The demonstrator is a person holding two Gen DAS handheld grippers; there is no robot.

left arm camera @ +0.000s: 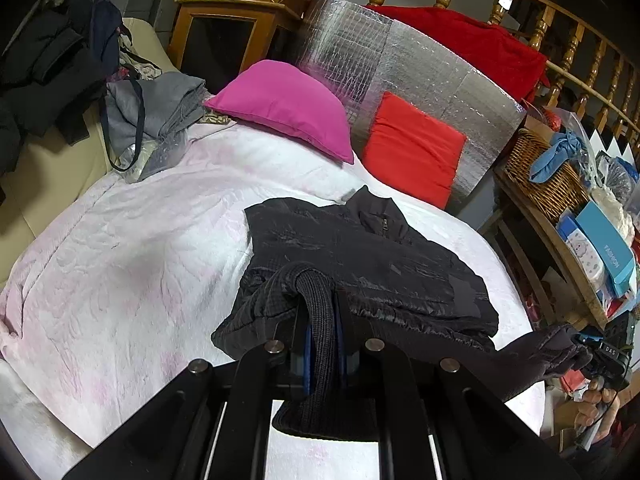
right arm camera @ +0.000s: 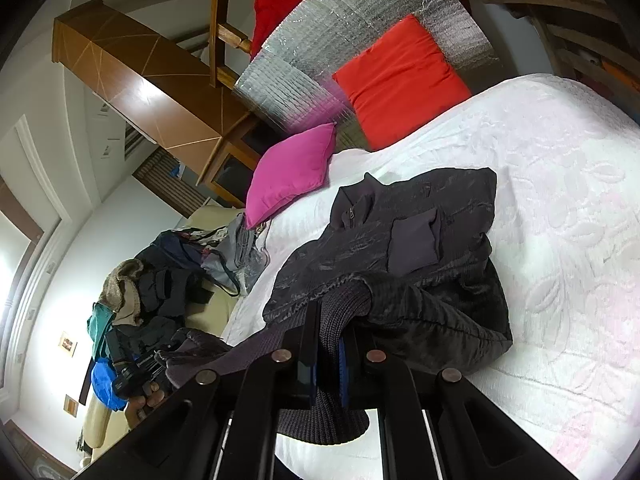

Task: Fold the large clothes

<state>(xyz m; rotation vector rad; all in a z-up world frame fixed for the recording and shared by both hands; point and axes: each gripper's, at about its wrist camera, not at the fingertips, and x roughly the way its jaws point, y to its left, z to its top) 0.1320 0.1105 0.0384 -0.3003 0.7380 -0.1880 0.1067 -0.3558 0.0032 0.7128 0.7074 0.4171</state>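
One dark jacket (left arm camera: 360, 256) lies crumpled on my pale bedspread (left arm camera: 120, 240), with two cushions behind it, one pink (left arm camera: 284, 108), one red (left arm camera: 412, 148). My left gripper (left arm camera: 320, 344) pinches one ribbed cuff; my right gripper (right arm camera: 328, 364) pinches another. Both cuffs hide my fingertips, and each view's bottom edge crops the linkage

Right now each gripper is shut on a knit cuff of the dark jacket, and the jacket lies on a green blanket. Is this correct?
Not quite: the blanket is white-pink, as the left wrist view shows. The left gripper and right gripper are each shut on a knit cuff of the dark jacket.
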